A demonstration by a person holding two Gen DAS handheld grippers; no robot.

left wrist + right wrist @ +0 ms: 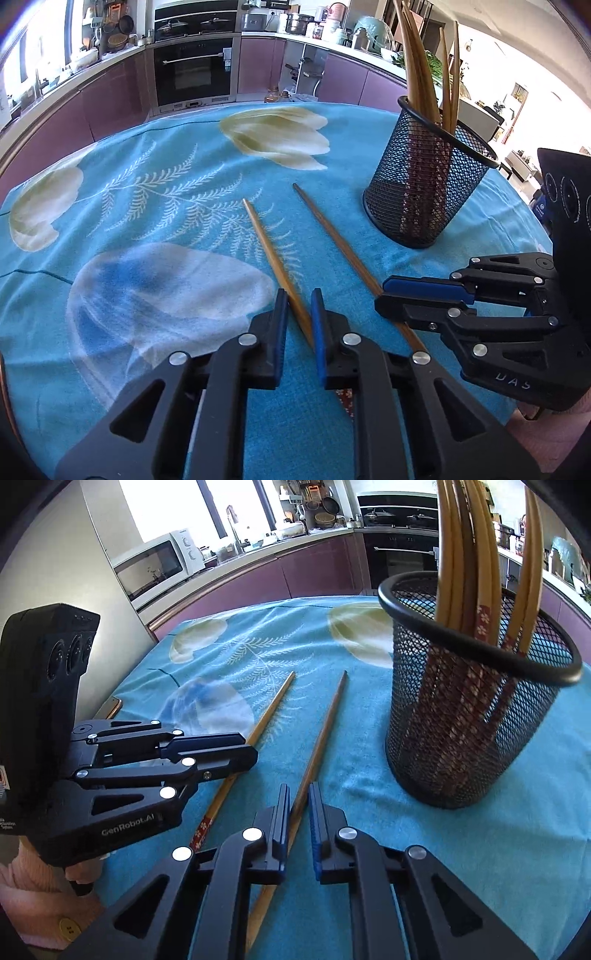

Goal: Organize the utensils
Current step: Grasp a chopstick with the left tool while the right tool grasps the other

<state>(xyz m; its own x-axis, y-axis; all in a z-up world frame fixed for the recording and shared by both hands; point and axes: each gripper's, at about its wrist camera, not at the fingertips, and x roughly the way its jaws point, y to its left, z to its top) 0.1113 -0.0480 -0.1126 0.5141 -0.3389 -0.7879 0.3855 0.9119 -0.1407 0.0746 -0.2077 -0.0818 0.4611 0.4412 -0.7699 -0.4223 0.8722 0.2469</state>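
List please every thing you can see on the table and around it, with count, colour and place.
loose chopsticks: two, tan wood, flat on the cloth, one in each gripper
holder: one, black mesh, upright on the cloth, right of the loose chopsticks
chopsticks in holder: several, tan wood, standing tips up
cloth: one, blue with pale flowers, covering the table
oven: one, black, in the purple cabinets behind
microwave: one, white, on the counter
left gripper: black with blue pads, shut on the left chopstick
right gripper: black with blue pads, shut on the right chopstick
sleeve: pink, behind the left gripper
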